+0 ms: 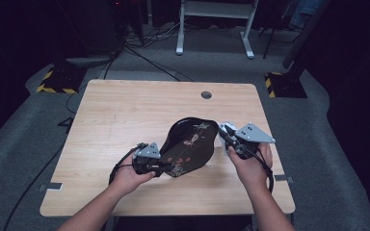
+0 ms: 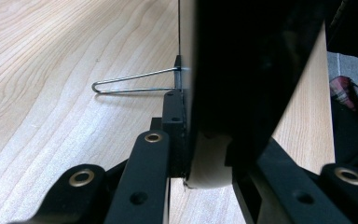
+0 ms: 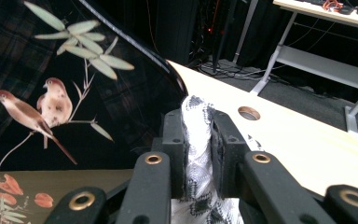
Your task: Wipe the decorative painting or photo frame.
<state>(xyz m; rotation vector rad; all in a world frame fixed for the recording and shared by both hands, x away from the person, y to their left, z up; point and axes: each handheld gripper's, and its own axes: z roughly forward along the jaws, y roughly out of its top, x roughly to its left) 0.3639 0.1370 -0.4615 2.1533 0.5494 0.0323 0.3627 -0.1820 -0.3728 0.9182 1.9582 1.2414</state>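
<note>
Left tongs clamp the black tray; right tongs pinch patterned cloth.

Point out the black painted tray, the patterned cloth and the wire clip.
black painted tray (image 1: pixel 190 144): high view, on its painted face.
patterned cloth (image 3: pixel 196 140): right gripper view, fold between the jaws.
wire clip (image 2: pixel 130 84): left gripper view, upper wire.

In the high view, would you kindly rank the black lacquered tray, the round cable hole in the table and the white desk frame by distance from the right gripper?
1. Black lacquered tray with bird painting: beside the right gripper, on its left.
2. Round cable hole: near the wooden table's far edge.
3. White desk frame: on the floor beyond the table.
</note>
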